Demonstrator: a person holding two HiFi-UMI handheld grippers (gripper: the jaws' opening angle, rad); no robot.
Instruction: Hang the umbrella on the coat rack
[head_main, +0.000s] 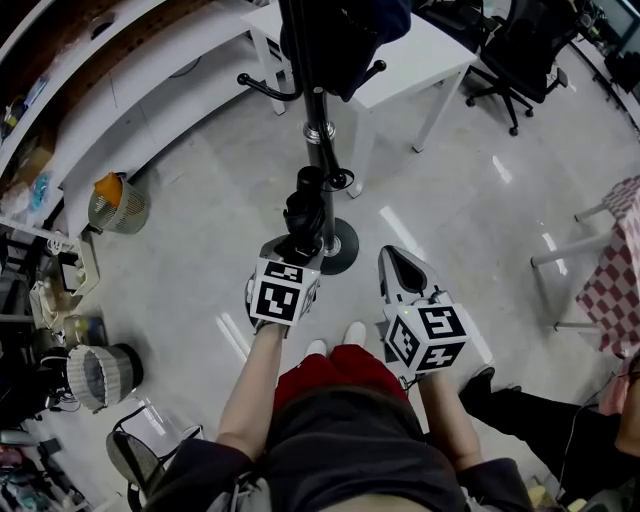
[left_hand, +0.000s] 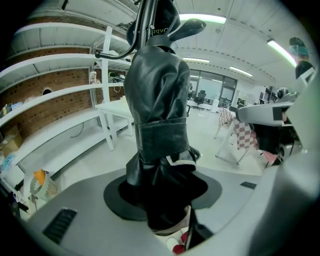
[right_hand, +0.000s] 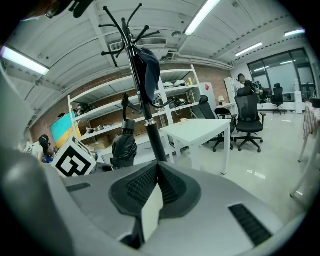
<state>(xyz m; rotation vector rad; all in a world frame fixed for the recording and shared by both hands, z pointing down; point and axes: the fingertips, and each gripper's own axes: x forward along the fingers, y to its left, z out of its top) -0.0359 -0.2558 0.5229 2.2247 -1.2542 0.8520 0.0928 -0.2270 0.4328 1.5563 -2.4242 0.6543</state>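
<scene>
Black umbrella (left_hand: 155, 115) clenched in left gripper (head_main: 298, 240); right gripper (right_hand: 157, 167) closed empty, sees top hooks (right_hand: 122, 27).

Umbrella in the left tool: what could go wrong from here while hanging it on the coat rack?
The left tool grips the umbrella by its soft folded fabric, so it may slip. The coat rack stands on one round base; a push might tip it. A dark garment hangs over some upper hooks.

Glossy pale floor (head_main: 200, 200) — white table (head_main: 420, 60) by a black office chair (head_main: 520, 50); white shelves (left_hand: 50, 95) line a brick wall (left_hand: 50, 80) — strip lights (right_hand: 200, 16) overhead.
</scene>
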